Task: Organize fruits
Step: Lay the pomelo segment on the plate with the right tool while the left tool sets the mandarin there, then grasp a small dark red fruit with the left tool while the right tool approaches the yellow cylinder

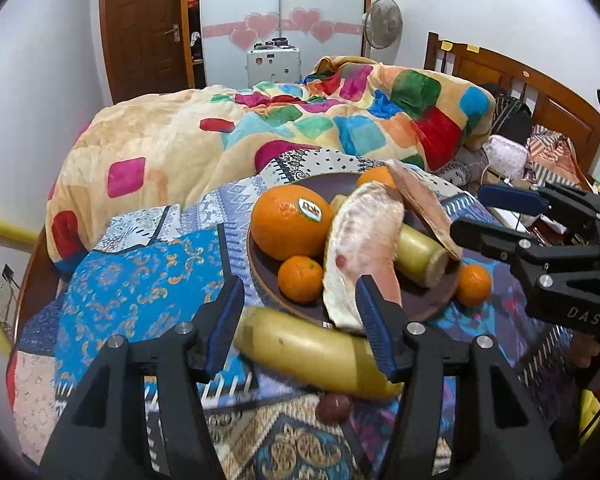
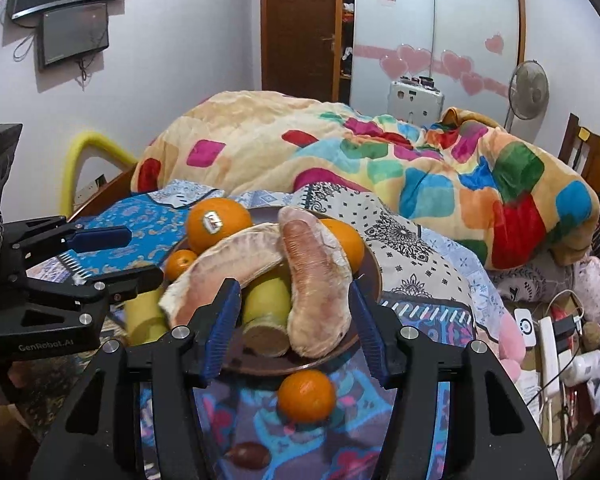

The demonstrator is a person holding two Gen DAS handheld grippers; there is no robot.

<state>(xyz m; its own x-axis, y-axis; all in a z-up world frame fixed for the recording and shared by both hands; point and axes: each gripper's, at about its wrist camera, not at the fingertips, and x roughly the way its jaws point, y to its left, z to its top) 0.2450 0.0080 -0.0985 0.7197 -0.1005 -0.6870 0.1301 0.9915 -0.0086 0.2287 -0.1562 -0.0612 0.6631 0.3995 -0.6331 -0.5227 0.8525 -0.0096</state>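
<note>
A dark brown plate [image 1: 420,306] sits on a patterned bedspread and holds a large stickered orange [image 1: 290,222], a small mandarin [image 1: 300,279], two pomelo wedges [image 1: 362,248] and a yellow fruit piece [image 1: 420,254]. My left gripper [image 1: 300,324] is open, its fingers on either side of a yellow banana-like fruit [image 1: 308,350] lying on the cloth in front of the plate. My right gripper [image 2: 292,328] is open over the plate's [image 2: 374,276] near edge. A loose mandarin [image 2: 306,396] lies on the cloth just below it. A small dark red fruit [image 2: 250,455] lies nearer.
A rumpled multicoloured blanket [image 1: 300,128] is heaped behind the plate. A wooden headboard [image 1: 540,92] and cluttered cables and chargers [image 2: 548,332] are at the right. A yellow padded rail [image 2: 84,152] is at the left. A fan and wardrobe stand behind.
</note>
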